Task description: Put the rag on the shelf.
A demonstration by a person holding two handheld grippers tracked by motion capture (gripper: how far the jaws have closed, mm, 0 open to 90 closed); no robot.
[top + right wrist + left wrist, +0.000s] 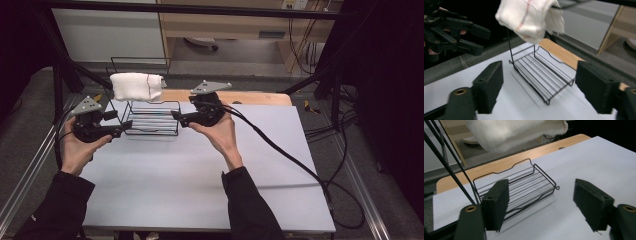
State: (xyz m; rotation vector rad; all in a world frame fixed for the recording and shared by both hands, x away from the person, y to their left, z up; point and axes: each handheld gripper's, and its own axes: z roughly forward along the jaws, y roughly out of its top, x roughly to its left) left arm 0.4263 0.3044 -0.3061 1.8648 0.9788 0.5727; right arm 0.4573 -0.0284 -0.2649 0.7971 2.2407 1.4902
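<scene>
A white folded towel (136,86) (511,132) (529,17) hangs over the top rail of a black wire rack (152,120) (524,187) (544,75), which stands at the far left of the white table (200,175). My left gripper (122,123) (544,205) is held just left of the rack's lower shelf, open, with nothing between its jaws. My right gripper (181,112) (539,87) is close to the rack's right end, pointing left at it, also open and empty. In the right gripper view the left gripper (480,41) sits beyond the rack at upper left.
A wooden board (250,97) lies along the table's far edge behind the rack. The right gripper's black cable (280,150) runs across the table and off its right side. Black frame posts (57,95) stand at the left, and a cabinet (225,22) stands behind.
</scene>
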